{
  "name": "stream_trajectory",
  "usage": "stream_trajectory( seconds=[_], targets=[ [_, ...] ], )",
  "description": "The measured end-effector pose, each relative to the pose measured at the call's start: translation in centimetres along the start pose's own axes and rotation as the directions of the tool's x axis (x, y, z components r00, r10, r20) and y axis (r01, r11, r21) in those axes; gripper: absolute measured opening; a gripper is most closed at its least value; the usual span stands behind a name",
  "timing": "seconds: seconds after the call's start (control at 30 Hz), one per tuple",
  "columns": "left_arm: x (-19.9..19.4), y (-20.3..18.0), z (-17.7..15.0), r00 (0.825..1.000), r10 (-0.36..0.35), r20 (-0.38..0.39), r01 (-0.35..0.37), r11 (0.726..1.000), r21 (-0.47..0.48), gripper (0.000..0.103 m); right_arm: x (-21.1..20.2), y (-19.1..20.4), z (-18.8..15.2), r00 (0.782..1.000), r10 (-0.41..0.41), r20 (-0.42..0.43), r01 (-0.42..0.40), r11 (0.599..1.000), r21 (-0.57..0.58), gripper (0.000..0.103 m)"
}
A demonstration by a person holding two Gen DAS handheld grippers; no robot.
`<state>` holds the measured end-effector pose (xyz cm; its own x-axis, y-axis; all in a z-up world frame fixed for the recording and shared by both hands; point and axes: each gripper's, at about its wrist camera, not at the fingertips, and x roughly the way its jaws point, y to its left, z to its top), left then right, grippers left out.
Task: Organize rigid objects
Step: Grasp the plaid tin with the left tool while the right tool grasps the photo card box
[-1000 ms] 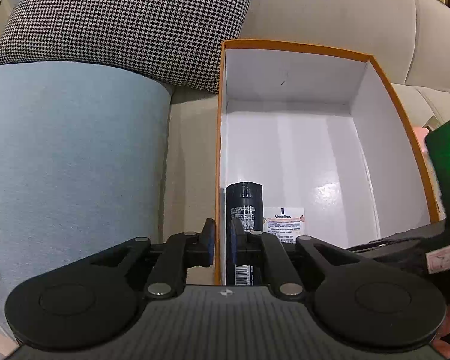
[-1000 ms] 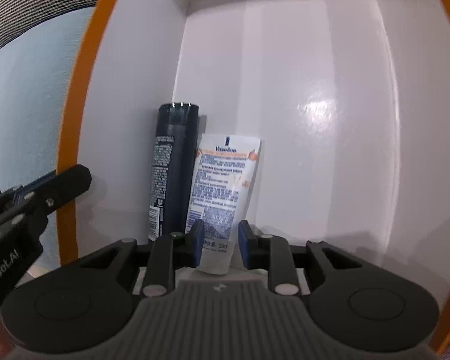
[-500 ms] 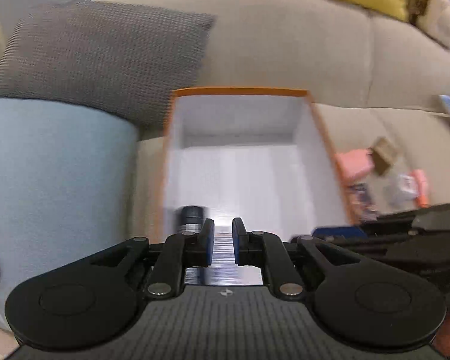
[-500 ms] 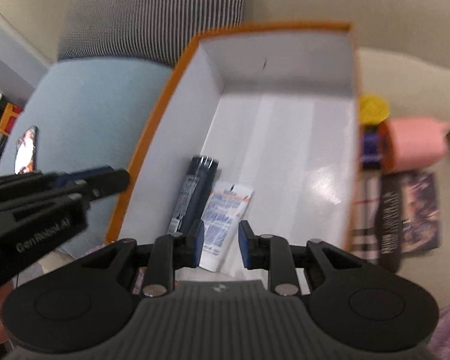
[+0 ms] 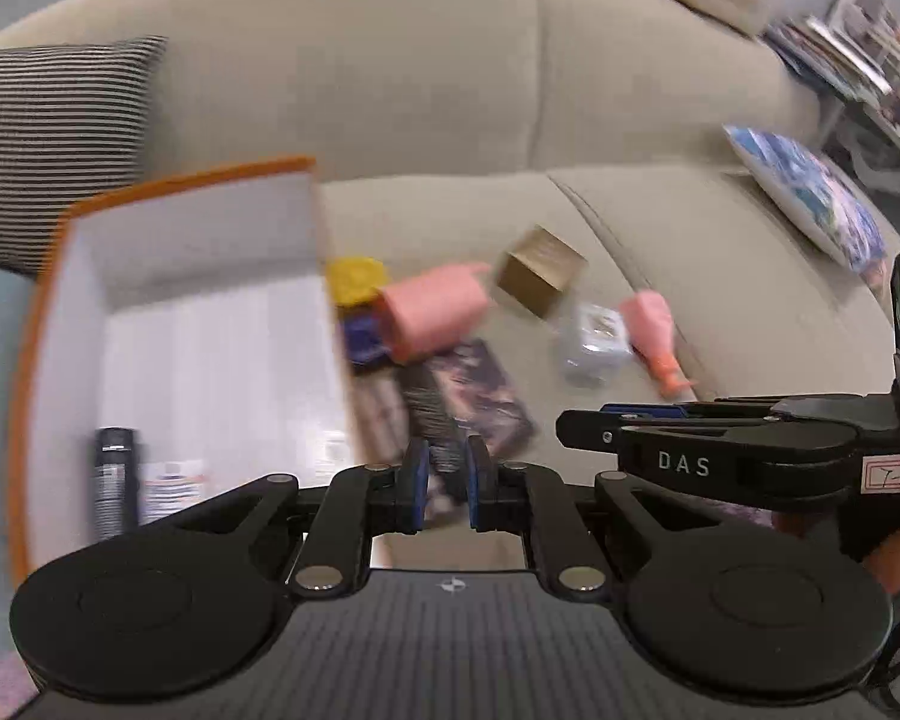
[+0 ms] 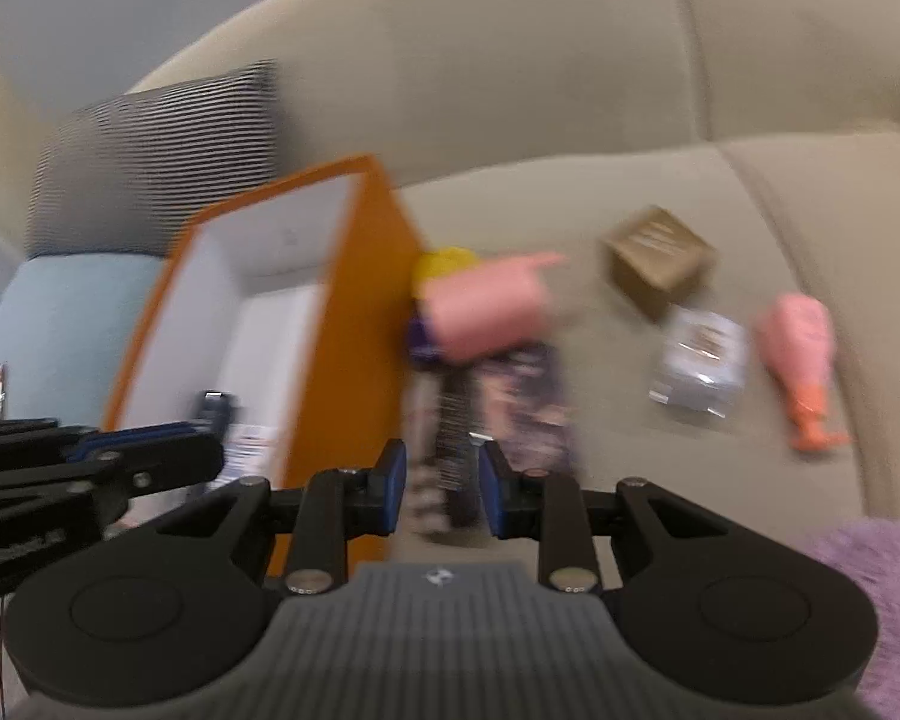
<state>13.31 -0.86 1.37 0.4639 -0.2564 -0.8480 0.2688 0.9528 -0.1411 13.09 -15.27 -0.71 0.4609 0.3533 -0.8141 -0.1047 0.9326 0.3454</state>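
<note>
Orange-rimmed white cardboard box [image 5: 168,324] on the beige sofa [image 5: 660,228] holds a black spray can [image 5: 114,480] and a white tube [image 5: 171,489], lying side by side along the box's length, caps toward its far wall. Pink roll [image 5: 432,312], brown carton [image 5: 540,273] and other items remain outside, beside it. Left gripper [image 5: 448,489] is nearly closed and empty; right gripper [image 6: 441,489] is slightly parted, empty.

Soft light, motion blur, perhaps fisheye-warped
</note>
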Motion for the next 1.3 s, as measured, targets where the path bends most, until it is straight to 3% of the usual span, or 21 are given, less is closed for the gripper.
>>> stream_trajectory(
  seconds=[0.1, 0.23, 0.4, 0.57, 0.7, 0.83, 0.93, 1.03, 1.13, 1.3],
  targets=[
    [2.9, -2.3, 0.6, 0.997, 0.052, -0.061, -0.048, 0.997, 0.054, 0.018, 0.4, -2.7, -0.3, 1.000, -0.019, -0.008, 0.019, 0.999, 0.049, 0.029],
    [6.7, -4.4, 1.5, 0.983, 0.127, -0.132, -0.115, 0.989, 0.098, 0.039, 1.3, -5.2, -0.4, 0.999, -0.033, -0.006, 0.033, 0.996, 0.086, 0.030],
    [10.7, -4.6, 1.5, 0.956, 0.217, -0.198, -0.205, 0.976, 0.080, 0.053, 3.2, -7.6, -0.4, 1.000, -0.017, -0.009, 0.018, 0.993, 0.118, 0.035],
    [13.5, -3.8, 1.4, 0.933, 0.271, -0.238, -0.264, 0.963, 0.061, 0.059, 5.1, -8.9, -0.3, 1.000, -0.003, -0.016, 0.005, 0.992, 0.128, 0.036],
    [14.8, -3.2, 1.1, 0.931, 0.261, -0.254, -0.263, 0.964, 0.029, 0.060, 6.6, -9.0, 0.1, 0.999, 0.050, -0.008, -0.049, 0.991, 0.125, 0.036],
    [15.4, -3.2, 1.1, 0.936, 0.251, -0.245, -0.257, 0.966, 0.008, 0.071, 8.5, -9.2, 0.6, 0.992, 0.124, -0.024, -0.119, 0.981, 0.150, 0.036],
    [15.6, -3.3, 1.1, 0.936, 0.254, -0.244, -0.258, 0.966, 0.016, 0.068, 9.8, -9.1, 1.0, 0.985, 0.166, -0.052, -0.157, 0.977, 0.148, 0.036],
    [15.4, -3.1, 1.1, 0.930, 0.275, -0.242, -0.277, 0.961, 0.027, 0.041, 11.2, -9.0, 1.1, 0.978, 0.197, -0.076, -0.184, 0.971, 0.150, 0.037],
    [15.0, -2.9, 0.8, 0.921, 0.302, -0.247, -0.296, 0.953, 0.062, 0.030, 12.7, -8.9, 1.2, 0.967, 0.231, -0.104, -0.212, 0.963, 0.168, 0.045],
    [14.3, -3.1, 0.4, 0.919, 0.324, -0.225, -0.313, 0.946, 0.086, 0.024, 13.7, -8.6, 1.6, 0.960, 0.263, -0.092, -0.245, 0.954, 0.174, 0.058]
  ],
)
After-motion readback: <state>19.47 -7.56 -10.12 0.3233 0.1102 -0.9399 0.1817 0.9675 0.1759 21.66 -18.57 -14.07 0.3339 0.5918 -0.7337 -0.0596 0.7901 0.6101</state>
